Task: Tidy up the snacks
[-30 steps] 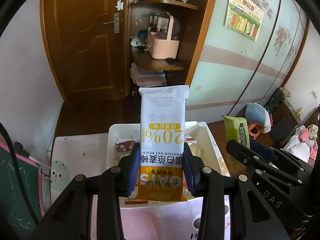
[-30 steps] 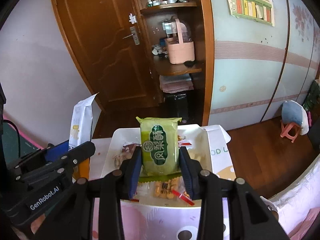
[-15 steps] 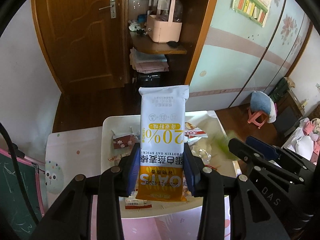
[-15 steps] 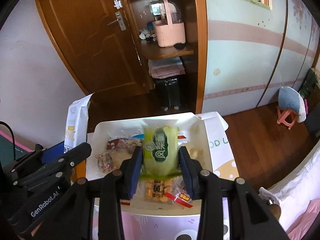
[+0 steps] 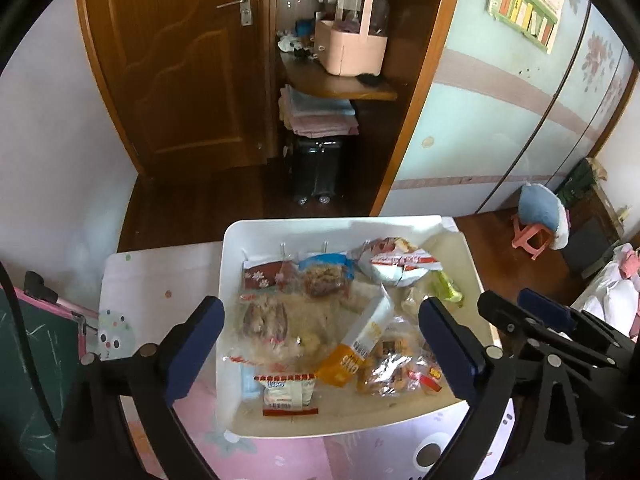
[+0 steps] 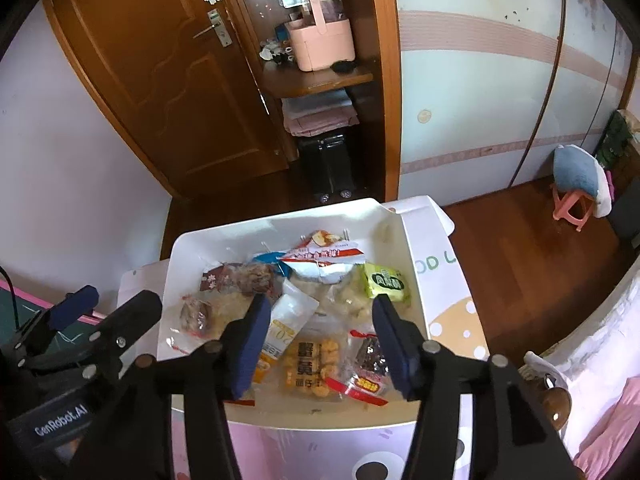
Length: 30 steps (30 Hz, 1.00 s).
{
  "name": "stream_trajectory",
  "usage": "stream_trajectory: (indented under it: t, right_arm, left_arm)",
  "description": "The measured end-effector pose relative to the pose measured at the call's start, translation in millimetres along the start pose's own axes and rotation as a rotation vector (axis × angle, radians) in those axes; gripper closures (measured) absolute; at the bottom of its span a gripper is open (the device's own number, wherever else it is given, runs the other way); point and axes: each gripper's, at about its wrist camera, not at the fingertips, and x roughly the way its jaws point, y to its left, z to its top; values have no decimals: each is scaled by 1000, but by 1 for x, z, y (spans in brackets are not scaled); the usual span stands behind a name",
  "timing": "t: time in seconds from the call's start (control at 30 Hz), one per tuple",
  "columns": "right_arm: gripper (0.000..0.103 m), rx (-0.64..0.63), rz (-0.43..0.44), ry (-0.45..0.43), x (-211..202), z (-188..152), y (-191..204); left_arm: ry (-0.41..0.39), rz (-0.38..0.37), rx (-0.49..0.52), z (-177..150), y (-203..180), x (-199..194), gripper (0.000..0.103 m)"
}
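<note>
A white tray [image 5: 230, 248] holds several snack packets. The white and orange oat bar packet [image 5: 356, 344] lies tilted among them; it also shows in the right wrist view [image 6: 286, 326]. The green packet [image 6: 386, 282] lies at the tray's right side, seen as a green edge in the left wrist view [image 5: 446, 288]. My left gripper [image 5: 320, 344] is open and empty above the tray. My right gripper [image 6: 320, 344] is open and empty above the tray's near part.
The tray [image 6: 180, 256] sits on a pink and white patterned table [image 5: 152, 280]. A wooden door [image 5: 180, 60], a shelf with a pink basket [image 5: 352, 46] and a pink stool [image 5: 536, 236] stand beyond. A green board [image 5: 24, 344] is at the left.
Both grippers opened. The oat bar left the left gripper and the green packet left the right gripper; both now lie in the tray. Both views tilted down toward the tray.
</note>
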Motion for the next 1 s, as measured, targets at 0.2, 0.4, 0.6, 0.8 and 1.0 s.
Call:
stream_trajectory:
  t: [0.2, 0.4, 0.6, 0.8, 1.0]
  right_arm:
    - [49, -10, 5, 6, -2, -8, 2]
    - [49, -21, 9, 9, -8, -15, 5]
    - [49, -36, 18, 13, -16, -26, 9]
    - [49, -59, 24, 20, -24, -44, 15]
    - [49, -100, 12, 6, -35, -73, 20]
  left_arm:
    - [-3, 9, 6, -8, -1, -8, 5]
    - [-10, 11, -5, -17, 1, -19, 5]
    - [-22, 19, -19, -30, 6, -34, 5]
    - [-25, 38, -40, -53, 11, -49, 5]
    - [-18, 60, -63, -84, 17, -61, 5]
